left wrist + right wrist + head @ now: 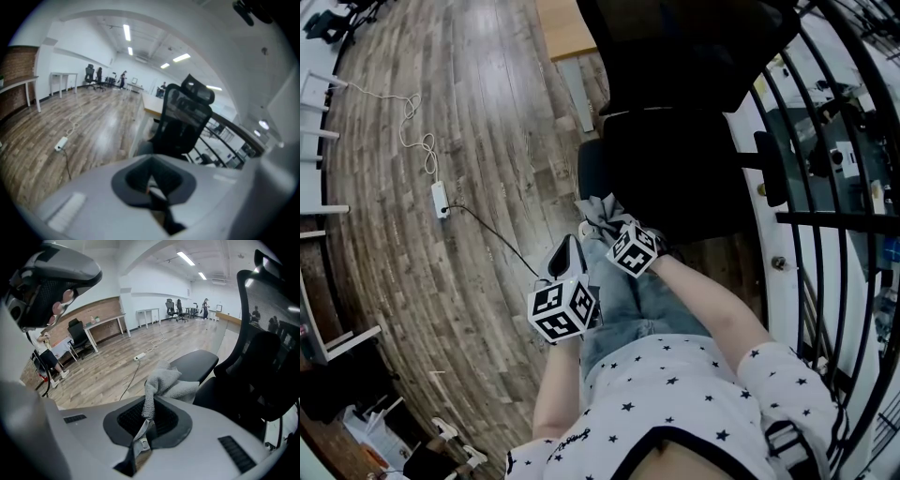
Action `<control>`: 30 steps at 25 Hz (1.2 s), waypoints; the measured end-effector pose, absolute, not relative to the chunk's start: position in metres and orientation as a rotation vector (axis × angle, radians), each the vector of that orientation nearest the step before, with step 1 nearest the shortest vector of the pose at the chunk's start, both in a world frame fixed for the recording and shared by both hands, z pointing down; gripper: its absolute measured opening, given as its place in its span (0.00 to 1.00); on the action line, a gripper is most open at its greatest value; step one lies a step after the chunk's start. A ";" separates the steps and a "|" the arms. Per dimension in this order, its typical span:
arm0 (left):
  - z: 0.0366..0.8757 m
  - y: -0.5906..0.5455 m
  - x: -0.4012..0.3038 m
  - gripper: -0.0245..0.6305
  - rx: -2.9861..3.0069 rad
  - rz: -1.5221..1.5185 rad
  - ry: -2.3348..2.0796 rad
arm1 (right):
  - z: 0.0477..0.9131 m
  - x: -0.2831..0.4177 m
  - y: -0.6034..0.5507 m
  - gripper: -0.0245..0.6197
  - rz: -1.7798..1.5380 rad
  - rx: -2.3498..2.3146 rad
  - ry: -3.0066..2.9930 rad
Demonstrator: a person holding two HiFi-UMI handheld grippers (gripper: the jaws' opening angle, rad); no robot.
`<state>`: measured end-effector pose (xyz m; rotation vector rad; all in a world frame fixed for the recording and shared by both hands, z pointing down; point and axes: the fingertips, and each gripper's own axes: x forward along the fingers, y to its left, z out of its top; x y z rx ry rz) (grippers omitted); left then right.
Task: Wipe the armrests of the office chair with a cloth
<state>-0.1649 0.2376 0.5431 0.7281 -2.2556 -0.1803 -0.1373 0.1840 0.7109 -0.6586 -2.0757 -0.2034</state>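
The right gripper pinches the grey cloth by the near armrest; the left gripper is pressed together, empty. Wiping seems barely started; both armrests likely remain.

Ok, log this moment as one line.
right tool: shut on crumpled grey terry cloth | cloth: by black padded chair armrest, contact unclear | left tool: shut, empty
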 end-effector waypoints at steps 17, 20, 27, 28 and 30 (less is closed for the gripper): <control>0.529 0.224 -0.181 0.04 0.860 -0.164 -2.216 | 0.671 -0.129 0.178 0.09 -0.062 -0.499 -2.189; 0.521 0.210 -0.186 0.04 0.938 -0.139 -2.191 | 0.645 -0.128 0.166 0.09 -0.005 -0.419 -2.251; 0.501 0.154 -0.195 0.04 1.210 -0.044 -2.094 | 0.595 -0.111 0.125 0.09 0.137 -0.179 -2.353; 0.497 0.146 -0.194 0.05 1.243 -0.033 -2.083 | 0.589 -0.106 0.121 0.09 0.152 -0.154 -2.362; 0.492 0.132 -0.193 0.05 1.306 -0.014 -2.053 | 0.578 -0.098 0.114 0.09 0.179 -0.101 -2.377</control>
